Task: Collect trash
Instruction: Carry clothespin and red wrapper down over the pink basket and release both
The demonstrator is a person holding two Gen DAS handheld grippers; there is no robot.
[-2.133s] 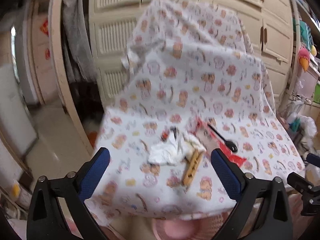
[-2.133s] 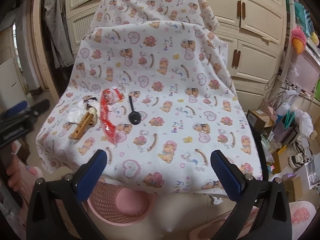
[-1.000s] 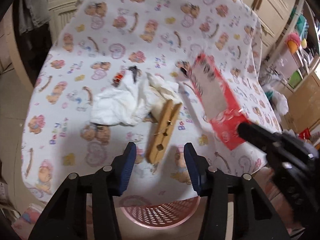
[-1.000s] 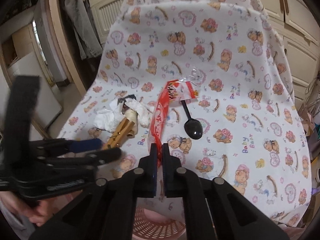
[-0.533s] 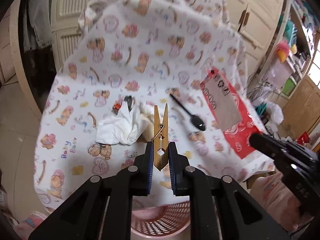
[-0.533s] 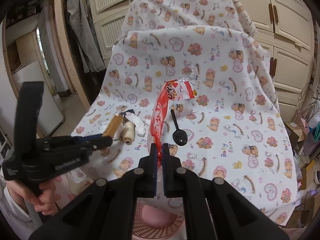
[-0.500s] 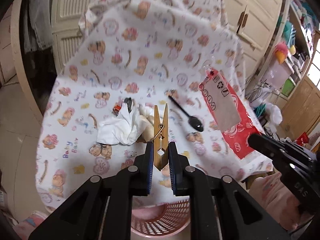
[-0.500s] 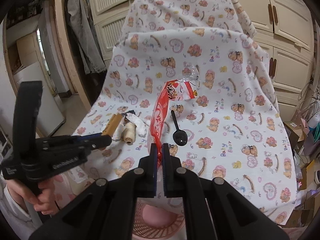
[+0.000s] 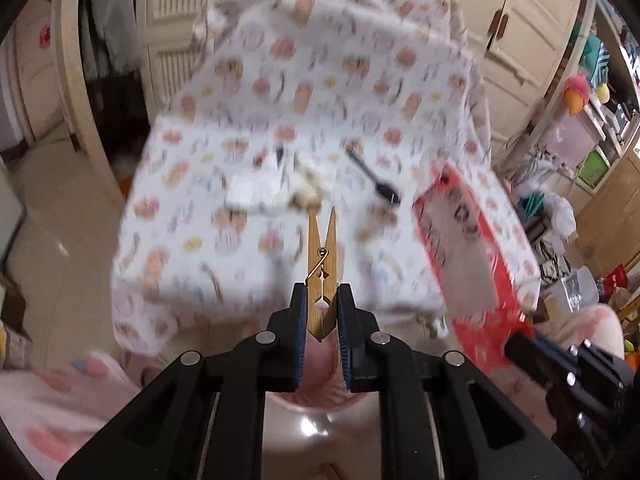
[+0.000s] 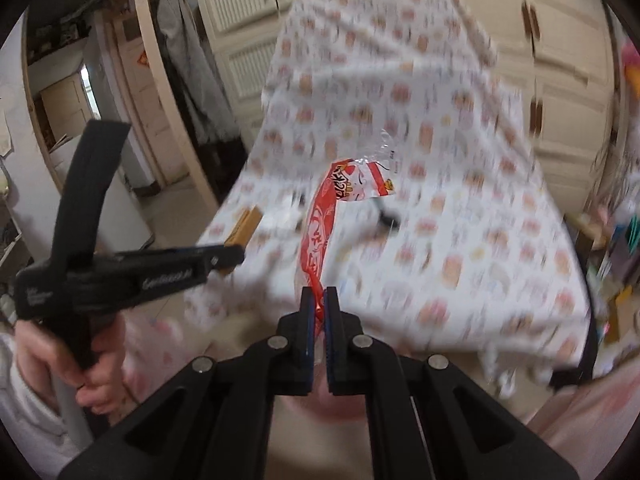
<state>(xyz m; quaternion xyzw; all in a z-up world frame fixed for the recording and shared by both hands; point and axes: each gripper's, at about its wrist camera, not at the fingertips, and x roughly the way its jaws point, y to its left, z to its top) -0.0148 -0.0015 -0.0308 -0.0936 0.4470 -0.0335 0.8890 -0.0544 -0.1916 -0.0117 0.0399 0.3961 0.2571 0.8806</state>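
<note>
I am gripping a wooden clothespin (image 9: 322, 280) in my left gripper (image 9: 322, 312), the blue pads pressing on both its sides, its split end pointing up and away toward the printed cloth (image 9: 320, 92). In my right gripper (image 10: 319, 312) I am pinching the bottom edge of a red snack wrapper (image 10: 320, 224), jaws closed narrow on it, and it is hanging clear of the cloth, nearer me than its front edge. Farther off, on the cloth, a crumpled white tissue (image 9: 256, 194) is lying left of a black spoon (image 9: 376, 182), blurred. Behind the cloth, cream cupboard doors (image 10: 568, 92) are standing.
</note>
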